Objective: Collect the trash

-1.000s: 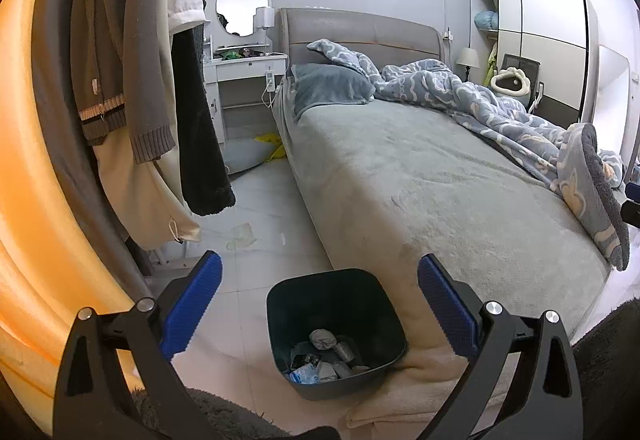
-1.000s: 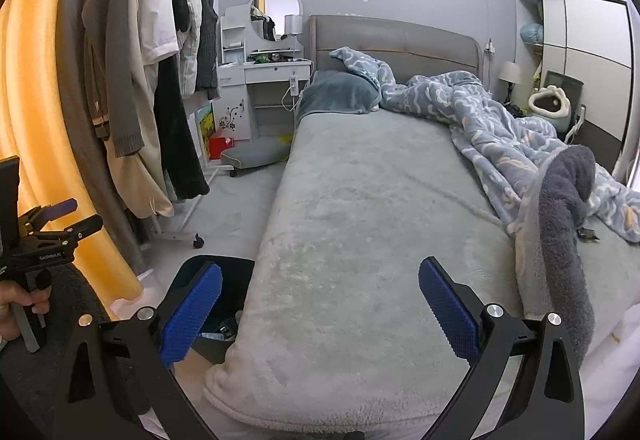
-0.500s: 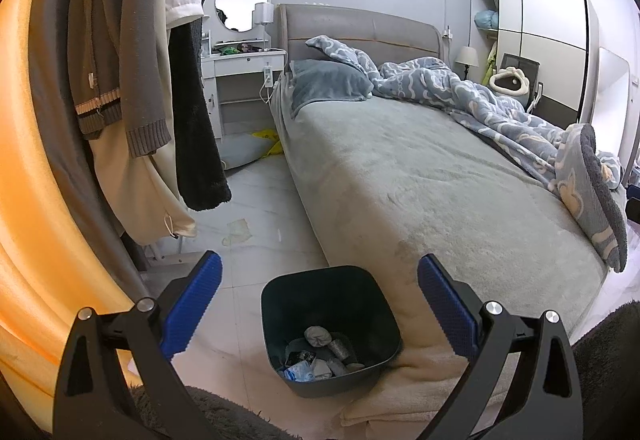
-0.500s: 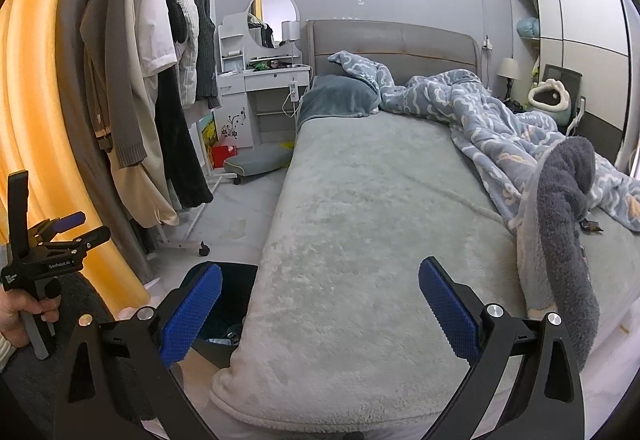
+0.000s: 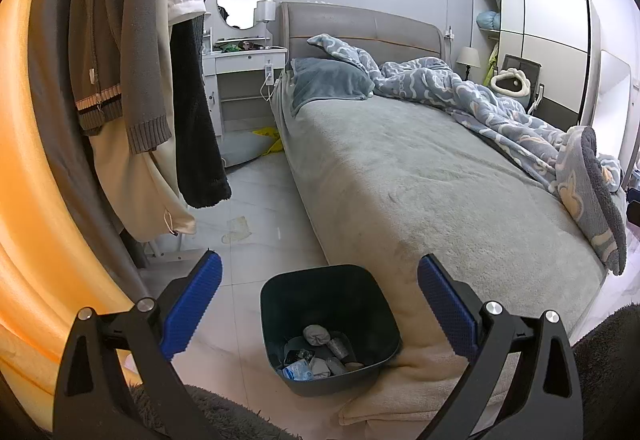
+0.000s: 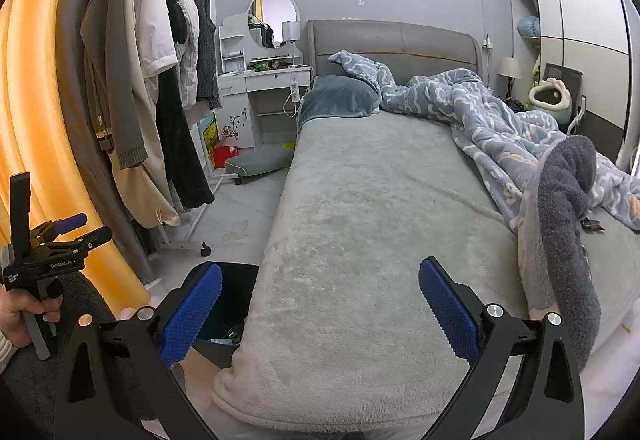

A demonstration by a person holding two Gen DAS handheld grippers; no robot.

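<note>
Dark bin [image 5: 362,282] below left tool [image 5: 318,306]

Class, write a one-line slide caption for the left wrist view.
Open left gripper above a dark bin holding trash, beside the bed; a scrap lies on the floor.

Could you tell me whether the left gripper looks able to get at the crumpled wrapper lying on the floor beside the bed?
Probably yes. The left gripper is open and empty, and the wrapper lies on bare tiles past the trash bin, left of the bed. Only the hanging clothes crowd that side.
</note>
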